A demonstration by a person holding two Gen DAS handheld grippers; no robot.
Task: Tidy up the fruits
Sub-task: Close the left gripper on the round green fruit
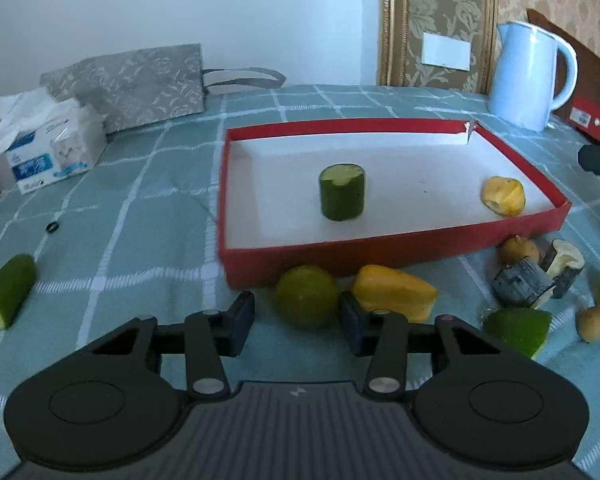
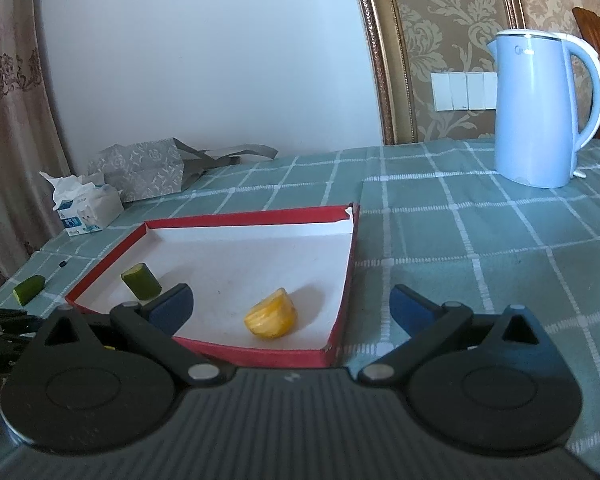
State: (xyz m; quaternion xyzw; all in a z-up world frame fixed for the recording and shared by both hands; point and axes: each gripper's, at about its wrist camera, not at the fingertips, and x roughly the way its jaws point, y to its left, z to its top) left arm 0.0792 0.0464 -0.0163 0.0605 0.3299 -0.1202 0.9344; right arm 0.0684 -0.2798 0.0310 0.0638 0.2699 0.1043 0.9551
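Observation:
My left gripper (image 1: 296, 316) is low over the cloth just in front of the red box (image 1: 380, 248). A round green fruit (image 1: 306, 296) lies between its fingers; the right pad is at the fruit's side and a strip of cloth shows by the left pad. A yellow piece (image 1: 394, 292) lies just right of it. In the box stand a green cylinder piece (image 1: 342, 192) and a yellow chunk (image 1: 504, 196). My right gripper (image 2: 290, 304) is wide open and holds nothing, above the box's near wall (image 2: 260, 350), with the yellow chunk (image 2: 272, 314) beyond its fingers.
A green wedge (image 1: 518, 330), small brown fruits (image 1: 518, 250) and grey-white pieces (image 1: 520, 284) lie right of the box. A green piece (image 1: 8, 290) sits far left. A blue kettle (image 2: 536, 108), a tissue pack (image 1: 48, 148) and a grey bag (image 1: 128, 84) stand at the back.

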